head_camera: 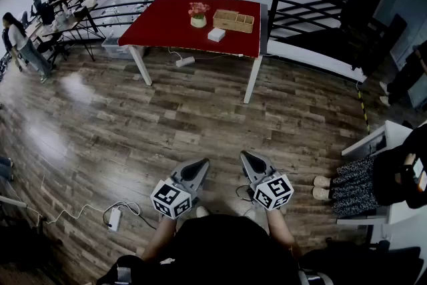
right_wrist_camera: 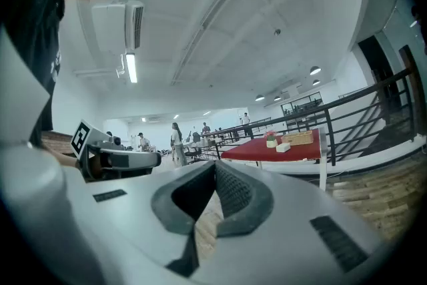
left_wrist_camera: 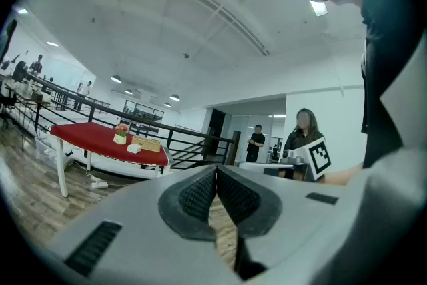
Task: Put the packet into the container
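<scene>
Far across the wooden floor [head_camera: 200, 117], the white packet [head_camera: 215, 35] is lying on the red bench [head_camera: 167, 27], just beside the wicker container [head_camera: 233, 21]. Near the person [head_camera: 220, 250], the left claw [head_camera: 197, 167] and right claw [head_camera: 248, 160] are hovering, each pressed together, empty.

A flowerpot [head_camera: 198, 19] stands on the red table [head_camera: 167, 27], railing [head_camera: 274, 7] behind.

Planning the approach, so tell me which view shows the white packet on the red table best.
The head view: it looks down on the packet, lying on the red table beside the wicker container. Both gripper views show it only as a tiny side-on block.
</scene>
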A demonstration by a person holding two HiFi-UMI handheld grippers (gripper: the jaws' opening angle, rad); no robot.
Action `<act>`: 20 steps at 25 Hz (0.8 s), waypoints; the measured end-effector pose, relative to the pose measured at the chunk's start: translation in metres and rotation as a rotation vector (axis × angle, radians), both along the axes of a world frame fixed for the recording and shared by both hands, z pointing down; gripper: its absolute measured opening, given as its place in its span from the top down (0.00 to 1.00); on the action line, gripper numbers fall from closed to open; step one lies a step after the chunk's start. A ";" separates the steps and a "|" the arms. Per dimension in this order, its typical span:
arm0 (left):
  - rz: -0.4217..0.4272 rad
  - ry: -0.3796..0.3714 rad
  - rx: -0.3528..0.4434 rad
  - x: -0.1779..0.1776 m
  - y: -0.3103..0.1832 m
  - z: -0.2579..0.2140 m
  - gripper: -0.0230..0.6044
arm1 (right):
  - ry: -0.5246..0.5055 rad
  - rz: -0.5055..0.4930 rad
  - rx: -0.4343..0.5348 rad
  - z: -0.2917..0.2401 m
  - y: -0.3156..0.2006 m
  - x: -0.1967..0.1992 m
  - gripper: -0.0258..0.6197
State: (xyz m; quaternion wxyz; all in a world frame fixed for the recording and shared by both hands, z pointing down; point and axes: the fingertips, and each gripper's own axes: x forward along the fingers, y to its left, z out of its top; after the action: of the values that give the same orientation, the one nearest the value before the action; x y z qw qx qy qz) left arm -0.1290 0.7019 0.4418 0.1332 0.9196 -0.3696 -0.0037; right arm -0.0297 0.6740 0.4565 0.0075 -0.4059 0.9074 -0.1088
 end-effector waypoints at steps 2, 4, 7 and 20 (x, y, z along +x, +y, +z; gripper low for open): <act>0.001 0.000 -0.010 -0.015 -0.002 0.004 0.95 | 0.005 -0.005 -0.008 0.002 -0.002 -0.017 0.93; 0.002 -0.002 -0.019 -0.030 -0.005 0.009 0.95 | 0.010 -0.007 -0.013 0.005 -0.004 -0.033 0.93; 0.004 0.002 -0.031 -0.049 -0.012 0.017 0.95 | 0.016 -0.005 -0.018 0.012 -0.008 -0.052 0.93; 0.053 -0.004 -0.057 -0.034 -0.108 0.042 0.95 | 0.021 0.004 -0.018 0.032 -0.110 -0.048 0.93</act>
State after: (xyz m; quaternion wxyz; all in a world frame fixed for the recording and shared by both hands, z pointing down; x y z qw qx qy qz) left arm -0.1631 0.5939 0.4835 0.1585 0.9249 -0.3454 0.0123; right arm -0.0777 0.5637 0.4886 -0.0053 -0.4089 0.9056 -0.1126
